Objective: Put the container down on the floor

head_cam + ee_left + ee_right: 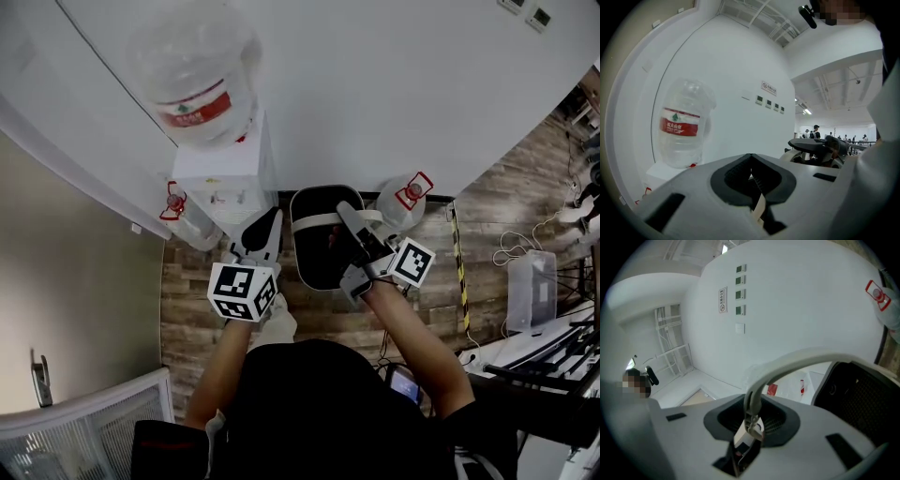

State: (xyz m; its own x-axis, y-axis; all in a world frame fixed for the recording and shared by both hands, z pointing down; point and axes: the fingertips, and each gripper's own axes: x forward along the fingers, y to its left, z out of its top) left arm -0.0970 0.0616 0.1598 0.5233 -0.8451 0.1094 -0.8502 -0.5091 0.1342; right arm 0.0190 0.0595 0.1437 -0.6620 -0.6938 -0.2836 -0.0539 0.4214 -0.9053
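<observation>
The right claw [751,423] grips the pale bail handle [797,363] of the black container [314,258], which appears held above the wood floor [187,309]. The left claw [752,180] is closed and empty. The container is probably light and rigid, and may swing; carry by the handle centre.

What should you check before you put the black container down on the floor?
1. Right gripper shut on the white handle: ok.
2. Left gripper empty, its jaws together: ok.
3. Container clear of the water jug beside it: cannot tell.
4. Wood floor under the container free: cannot tell, hidden.
5. Container's height above the floor: cannot tell.
</observation>
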